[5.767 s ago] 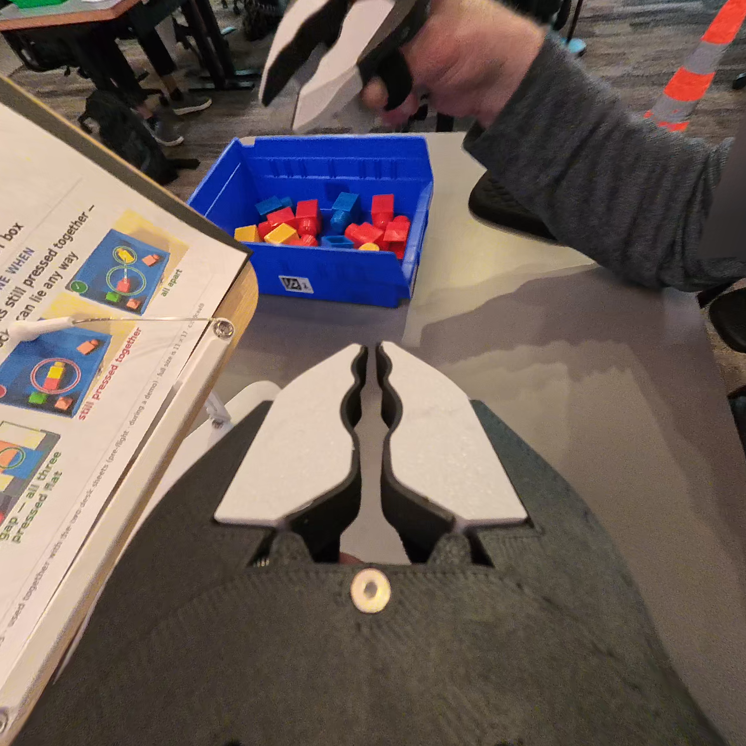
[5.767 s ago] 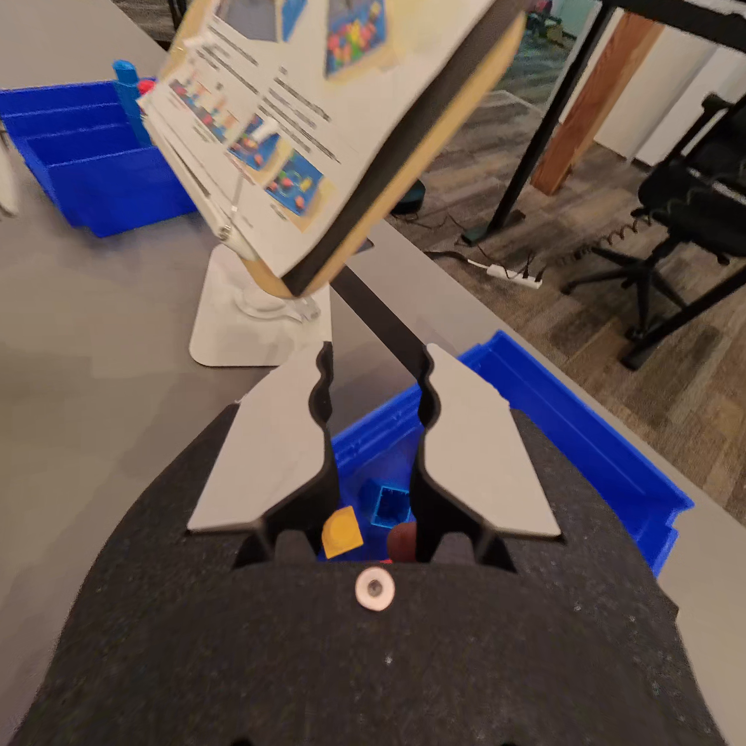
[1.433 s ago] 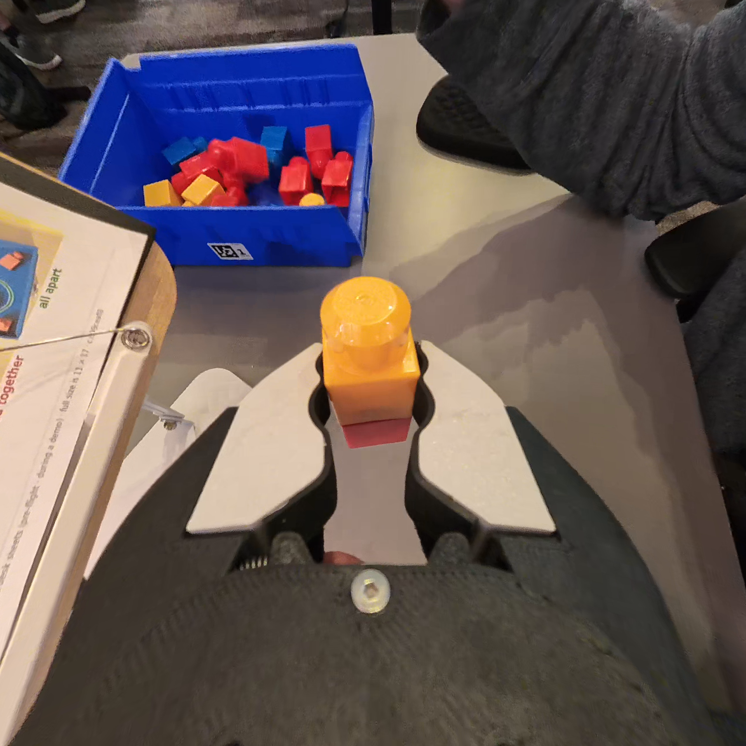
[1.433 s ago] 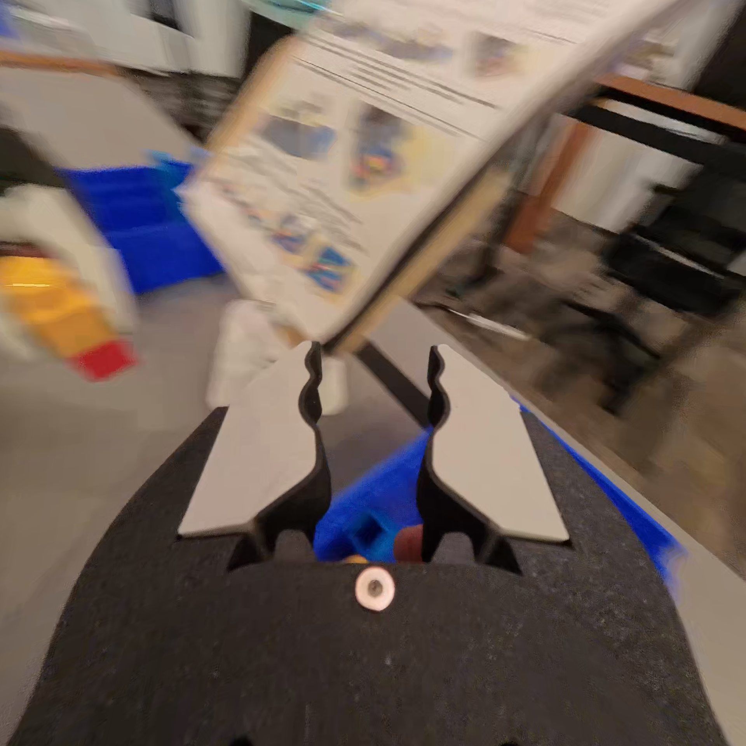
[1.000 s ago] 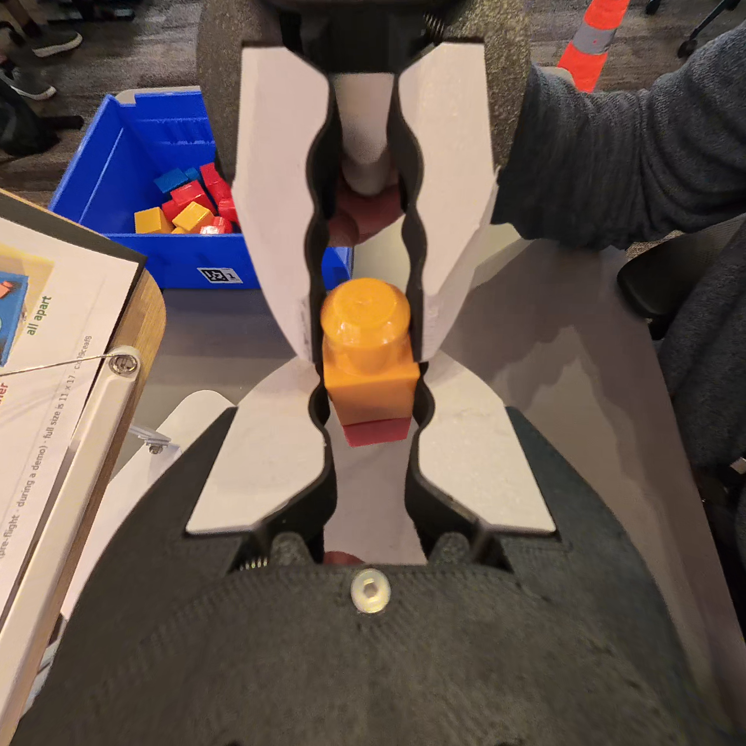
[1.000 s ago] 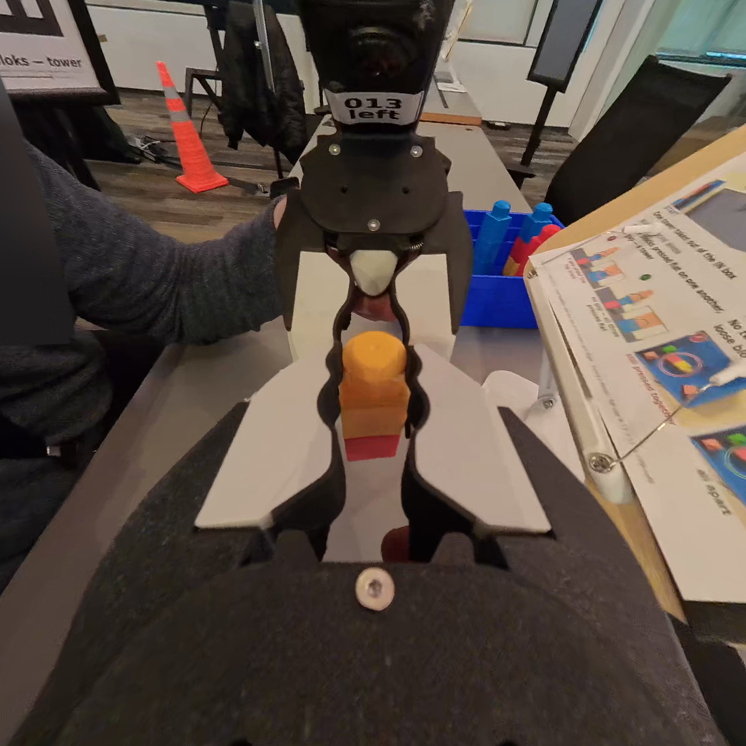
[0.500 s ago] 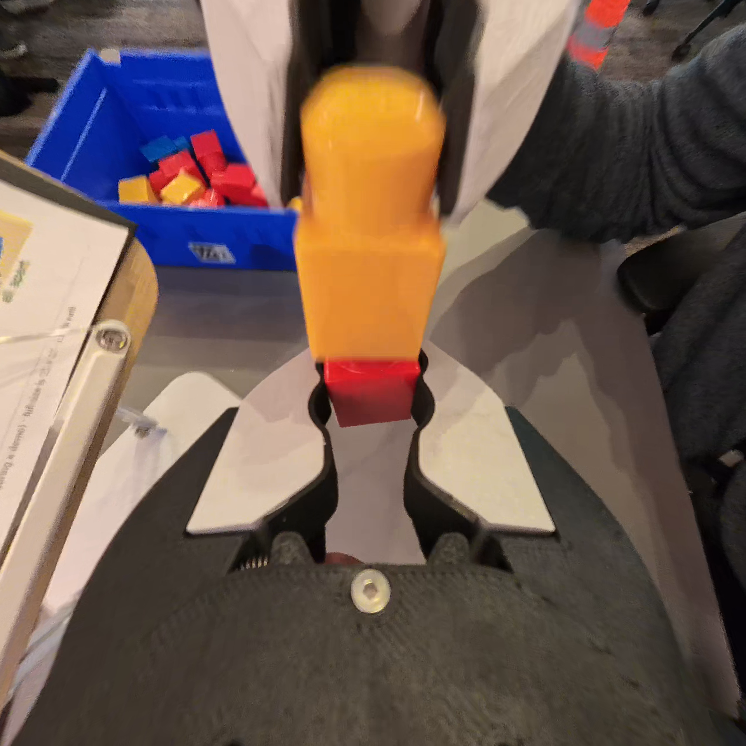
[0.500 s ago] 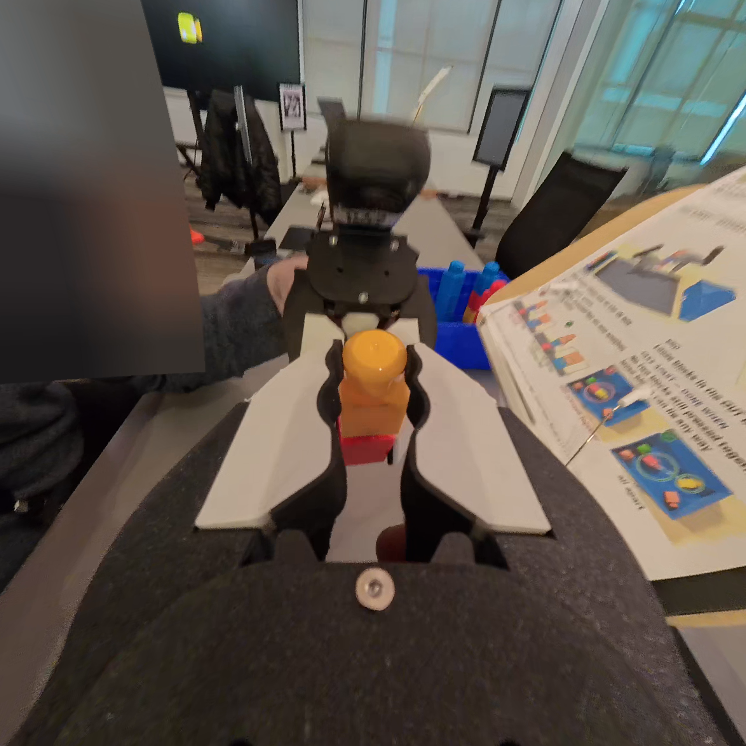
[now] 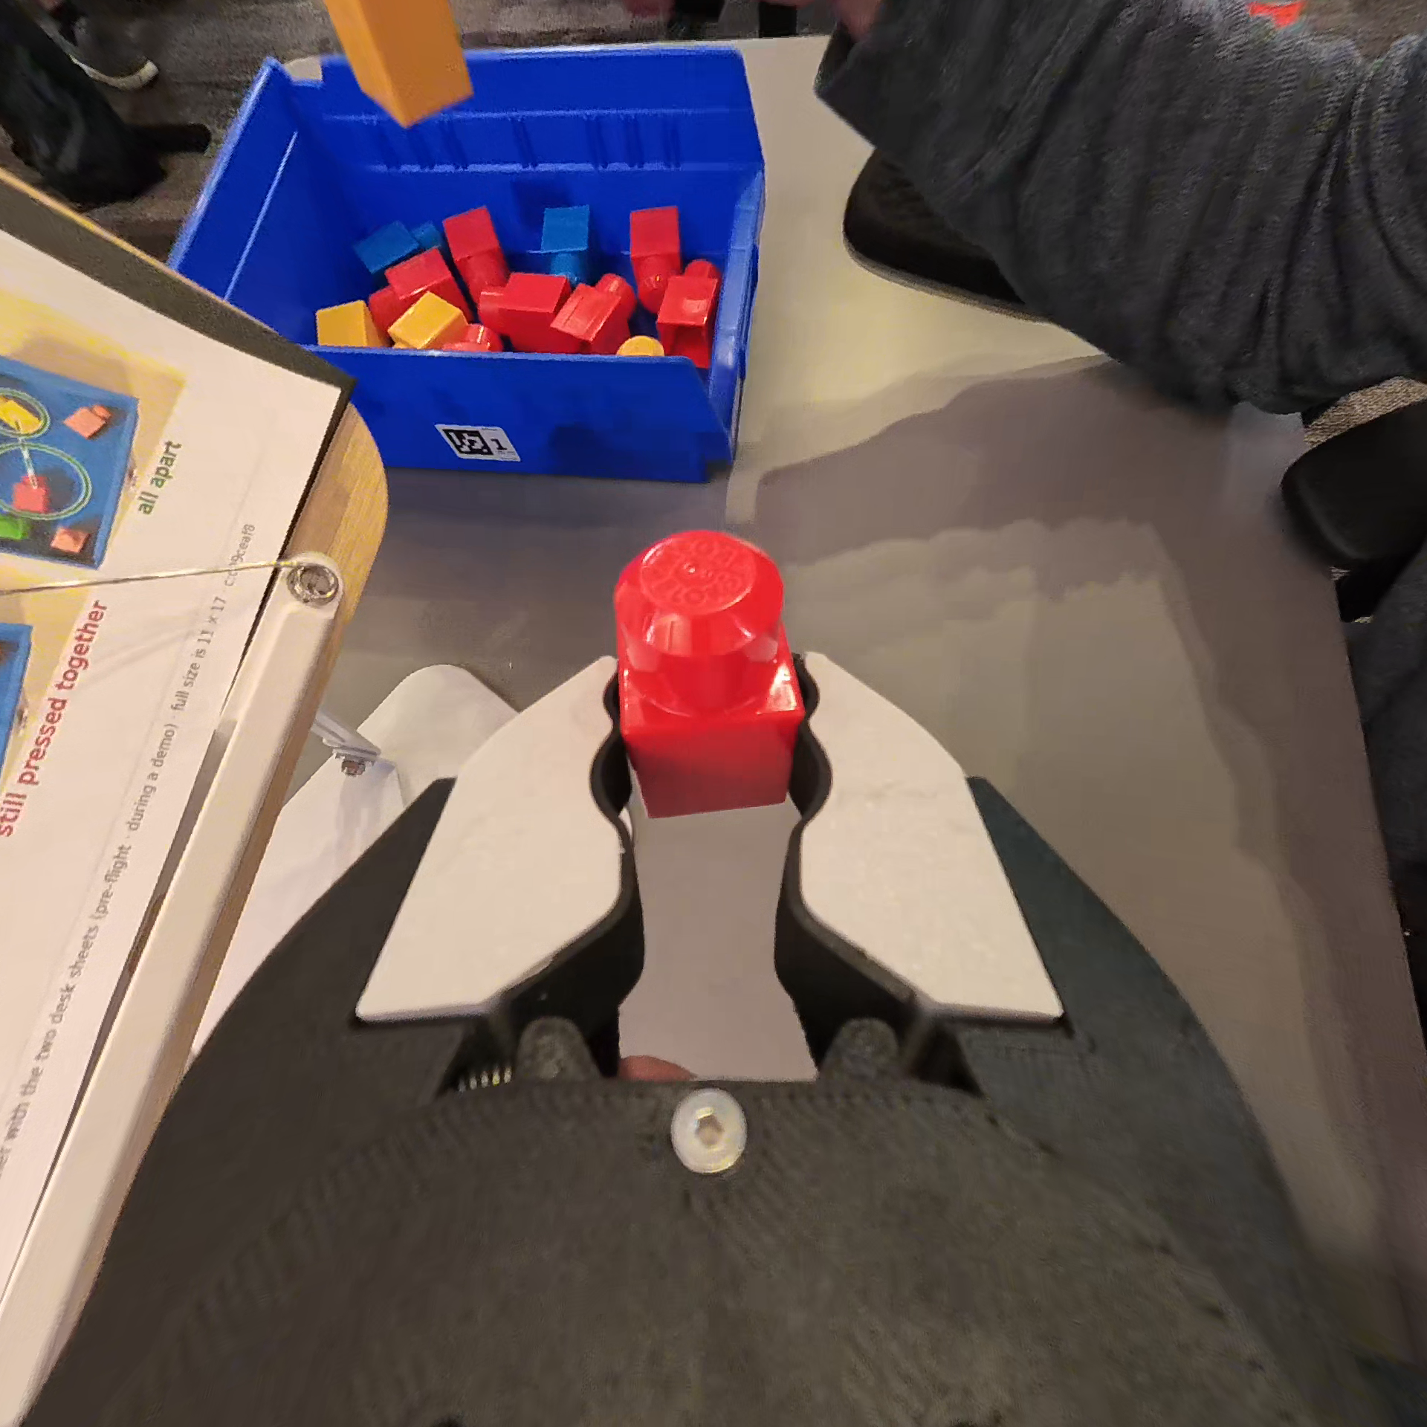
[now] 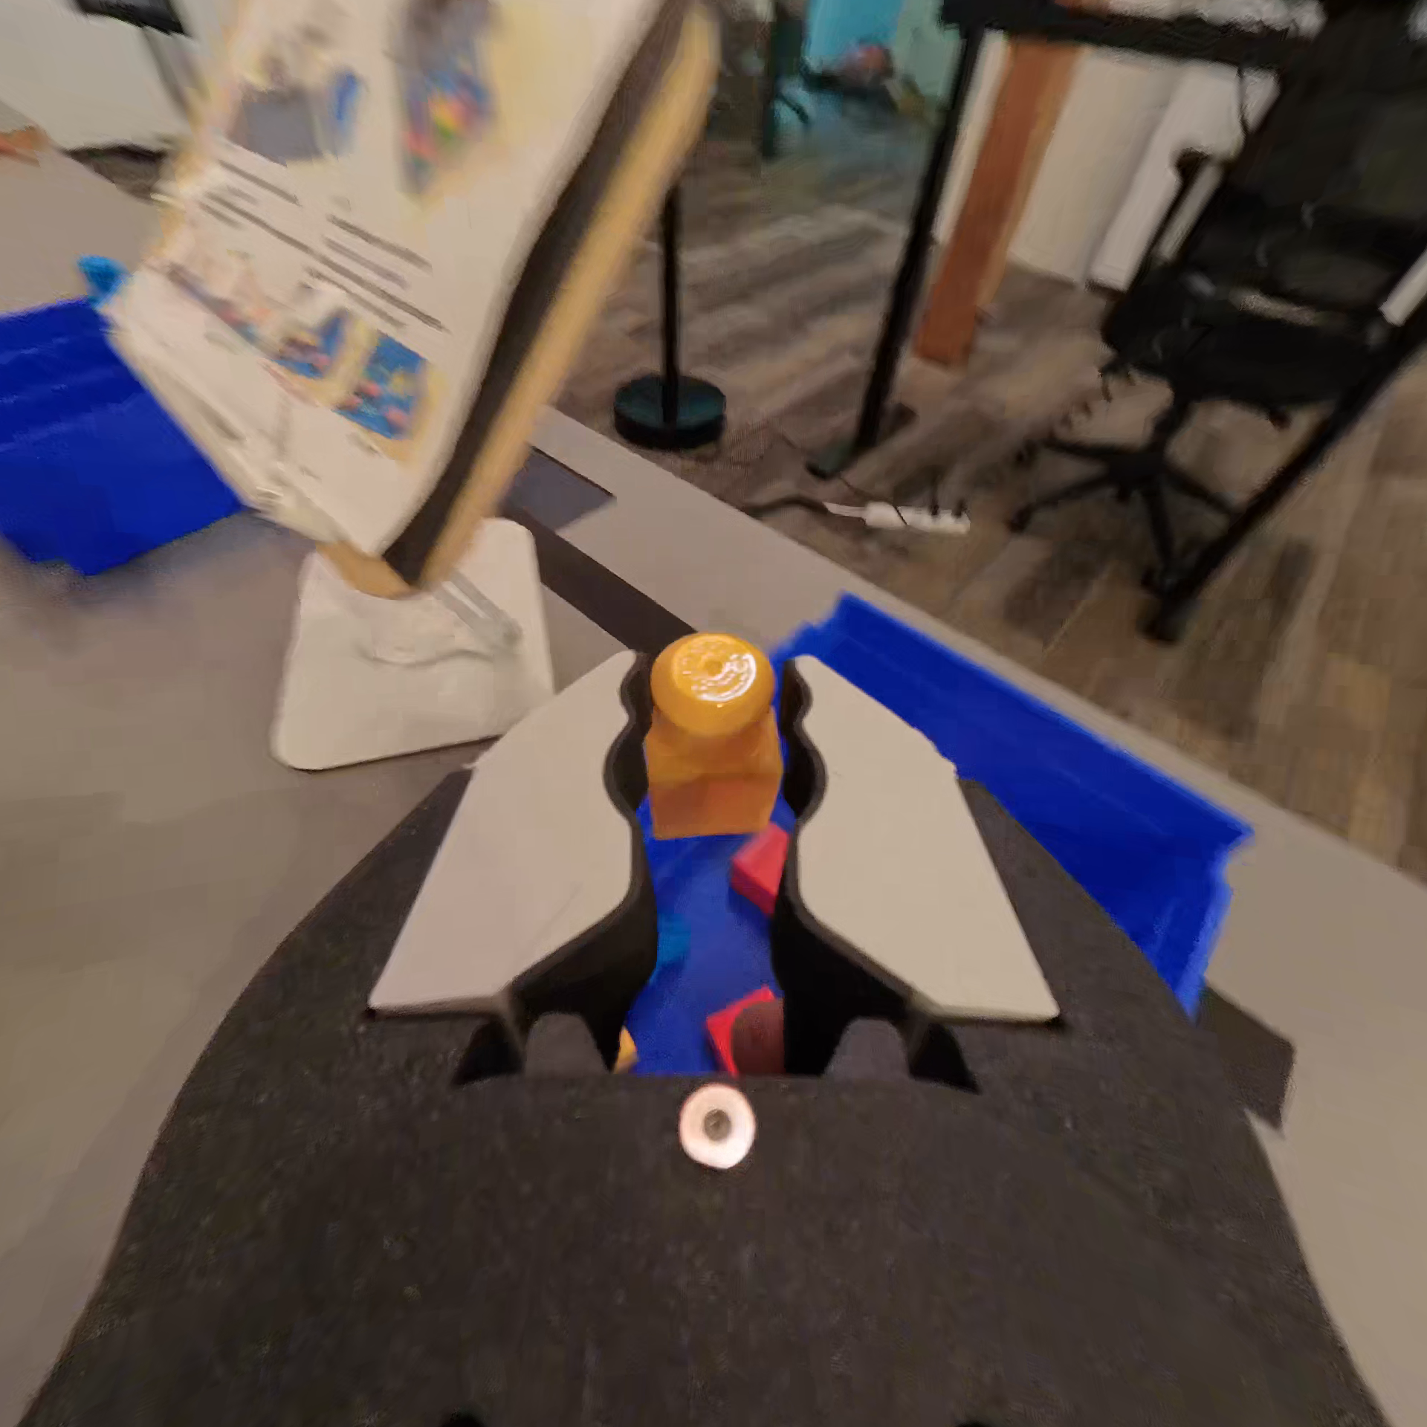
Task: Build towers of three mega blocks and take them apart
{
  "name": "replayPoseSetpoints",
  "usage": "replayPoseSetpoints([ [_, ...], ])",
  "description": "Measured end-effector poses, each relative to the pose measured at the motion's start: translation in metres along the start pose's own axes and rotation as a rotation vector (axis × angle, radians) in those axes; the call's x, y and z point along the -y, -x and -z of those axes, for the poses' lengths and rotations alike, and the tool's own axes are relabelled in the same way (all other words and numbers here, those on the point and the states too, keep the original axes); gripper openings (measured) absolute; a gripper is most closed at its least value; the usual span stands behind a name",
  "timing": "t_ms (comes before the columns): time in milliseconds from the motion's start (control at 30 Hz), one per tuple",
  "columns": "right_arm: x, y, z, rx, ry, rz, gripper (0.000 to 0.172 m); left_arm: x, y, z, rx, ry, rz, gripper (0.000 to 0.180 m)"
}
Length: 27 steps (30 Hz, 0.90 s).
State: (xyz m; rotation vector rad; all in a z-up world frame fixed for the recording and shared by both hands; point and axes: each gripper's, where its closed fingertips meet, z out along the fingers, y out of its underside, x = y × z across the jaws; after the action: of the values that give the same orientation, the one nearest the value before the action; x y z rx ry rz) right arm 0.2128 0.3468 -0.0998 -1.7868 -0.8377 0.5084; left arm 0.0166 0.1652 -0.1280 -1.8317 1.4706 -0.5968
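My left gripper (image 9: pixel 706 672) is shut on a red mega block (image 9: pixel 706 718), stud pointing away from the camera, held above the grey table (image 9: pixel 965 618). My right gripper (image 10: pixel 710 672) is shut on an orange block (image 10: pixel 710 764), stud forward, above a blue bin (image 10: pixel 1042 772). The bottom of that orange block also shows at the top of the left wrist view (image 9: pixel 401 62), over the same blue bin (image 9: pixel 540 417). The bin holds several loose red, blue and yellow blocks (image 9: pixel 533 301). The right wrist view is motion-blurred.
A tilted instruction board (image 9: pixel 116 618) on a white stand (image 10: pixel 417 679) is left of my left gripper. A person's grey sleeve (image 9: pixel 1158 193) reaches across the far right. A second blue bin (image 10: pixel 93 448) sits beyond the board. Chairs stand beyond the table edge. About 25 cm separates my left fingertips from my right.
Both grippers held one orange-and-red tower. The right gripper pulled the orange part off and swung it away over the bin. The red block stayed in the left gripper.
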Motion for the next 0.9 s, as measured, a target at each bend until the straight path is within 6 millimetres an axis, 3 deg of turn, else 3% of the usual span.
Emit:
replayPoseSetpoints([
  [100,-0.020,-0.023,-0.004,-0.125,0.101,0.023,0.050,0.001,-0.001,-0.003,0.002,0.001,-0.005,0.038],
  [167,-0.003,-0.004,-0.003,-0.087,0.054,0.076,0.050,0.003,-0.001,-0.004,-0.001,-0.006,-0.006,0.038],
  [233,0.023,0.043,-0.003,0.073,-0.035,0.136,0.048,0.006,-0.001,-0.003,-0.001,-0.026,0.000,0.038],
  [333,0.050,0.134,0.004,0.398,-0.144,0.236,0.045,0.010,-0.002,-0.004,-0.008,-0.046,-0.001,0.038],
  [433,0.053,0.211,0.006,0.638,-0.156,0.331,0.045,0.013,-0.008,-0.007,-0.020,-0.049,-0.015,0.038],
  [533,0.044,0.257,0.002,0.767,-0.127,0.383,0.045,0.016,-0.014,-0.010,-0.036,-0.048,-0.030,0.038],
  [700,0.033,0.286,-0.006,0.871,-0.100,0.371,0.037,0.017,-0.020,-0.013,-0.044,-0.035,-0.055,0.038],
  [900,0.036,0.287,-0.003,0.885,-0.119,0.363,0.030,0.019,-0.020,-0.014,-0.042,-0.048,-0.057,0.038],
])
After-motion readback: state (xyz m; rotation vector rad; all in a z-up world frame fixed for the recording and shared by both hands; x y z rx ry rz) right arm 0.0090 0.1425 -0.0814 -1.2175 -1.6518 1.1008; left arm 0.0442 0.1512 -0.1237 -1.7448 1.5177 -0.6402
